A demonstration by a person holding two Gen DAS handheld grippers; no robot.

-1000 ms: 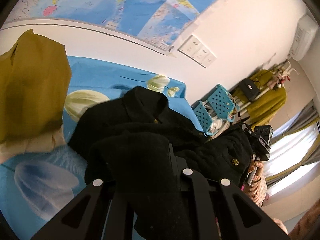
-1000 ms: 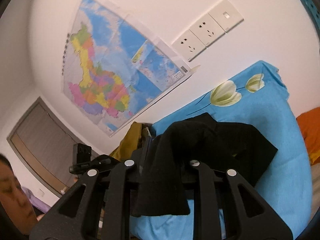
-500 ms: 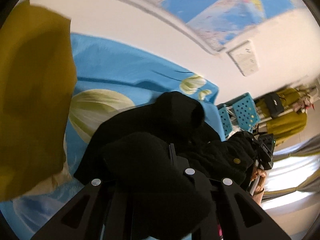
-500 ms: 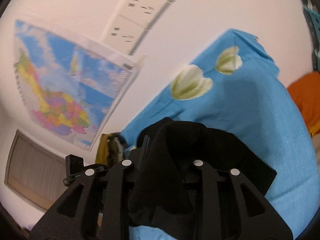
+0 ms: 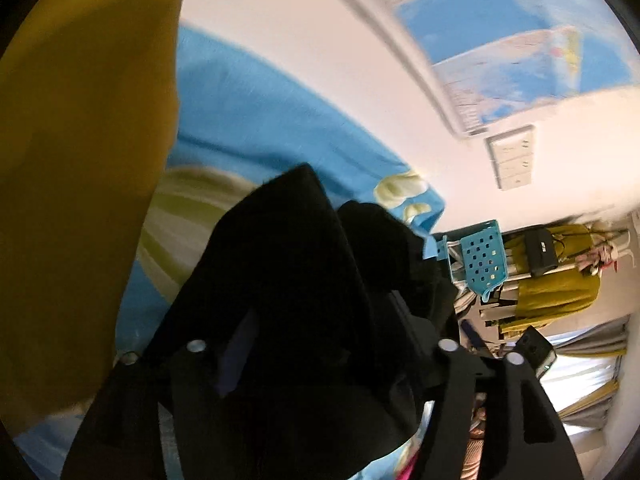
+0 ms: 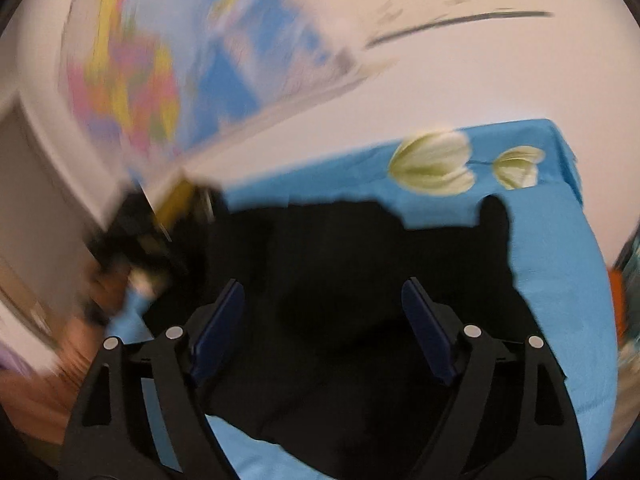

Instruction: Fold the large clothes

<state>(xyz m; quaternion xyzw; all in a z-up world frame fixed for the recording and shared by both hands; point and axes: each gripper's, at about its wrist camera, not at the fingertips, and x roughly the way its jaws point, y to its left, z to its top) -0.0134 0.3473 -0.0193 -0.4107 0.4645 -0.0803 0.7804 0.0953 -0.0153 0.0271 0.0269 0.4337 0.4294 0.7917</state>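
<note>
One black garment [image 6: 360, 280] lies on a blue sheet [image 6: 552, 240] printed with pale tulips, two of which [image 6: 432, 168] show clearly in the right wrist view. There is one mustard-yellow cloth [image 5: 80, 180] filling the left side of the left wrist view, one wall map [image 5: 500, 40], one plate of wall sockets [image 5: 514, 158], and one turquoise perforated basket [image 5: 482, 264] beside a rack hung with an olive-yellow garment [image 5: 552, 288] and a small black bag [image 5: 540, 252].

The sheet covers a bed or similar flat surface set against a white wall; curtains and bright window light sit at the far right of the left wrist view. The right wrist view is motion-blurred.

The right gripper [image 6: 320, 320] has its jaws spread wide and opening, its blue pads [image 6: 218, 328] clear of the cloth; the black garment lies flat on the sheet under and ahead of them. The left gripper [image 5: 316, 344] is also opening, with the garment bunched up between and over its fingers, draped rather than pinched. The other gripper and a hand [image 6: 36, 376] appear blurred at the left edge of the right wrist view.
</note>
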